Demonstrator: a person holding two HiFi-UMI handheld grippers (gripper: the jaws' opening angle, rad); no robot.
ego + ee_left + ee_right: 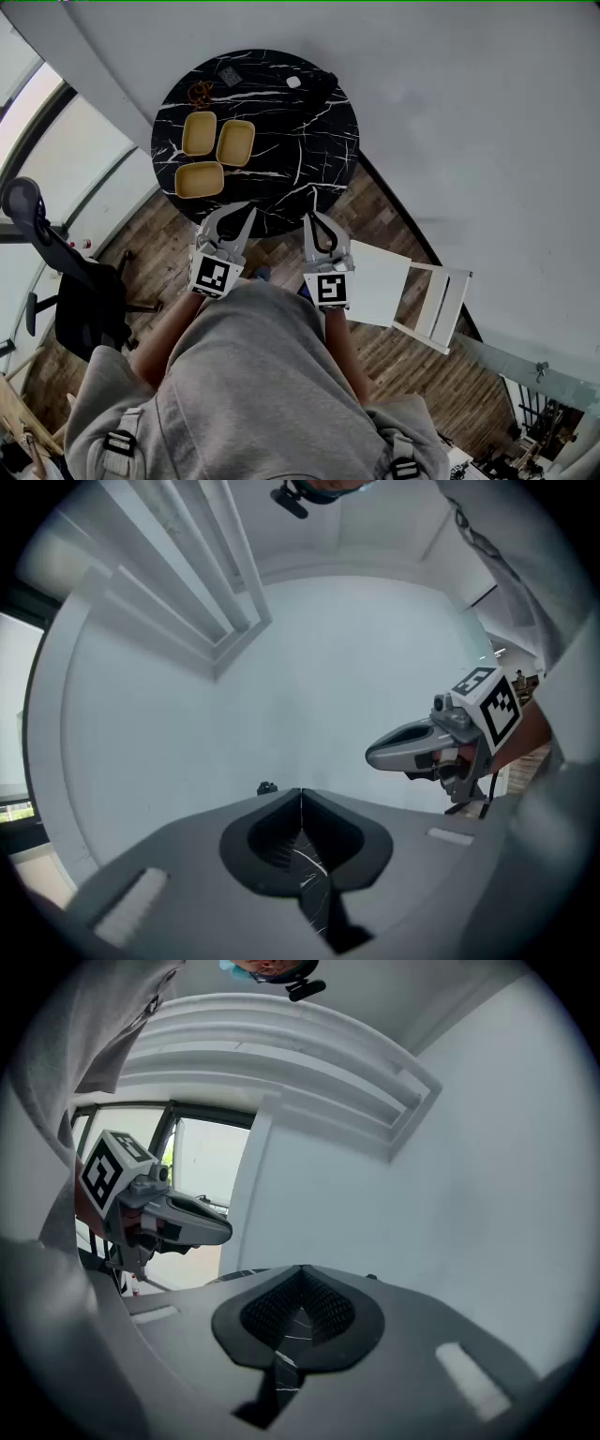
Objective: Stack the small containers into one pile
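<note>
We are standing at the very start of the stacking, and nothing is being lifted yet. On the round black table (309, 141) three yellow pieces are lying flat, each on its own and none inside another. The far container (199, 133) and the right container (235, 142) are sitting just beside each other, and the near container (200, 180) is lying closest to our edge.

We are holding the left gripper (236, 212) and the right gripper (315, 217) side by side near our body, at the near rim of the table. They are pointing toward the table and are clear of the containers. In both gripper views the jaws are pressing fully together with nothing between them, so both tools are empty.

We are judging that the next move is a first pick. One gripper, probably the left one because it is hanging nearer to the near container, is needing to open its jaws enough for a thin wall. Then it is needing to go forward and down over one rim and close on it, so that this container can be lowered into a neighbour
</note>
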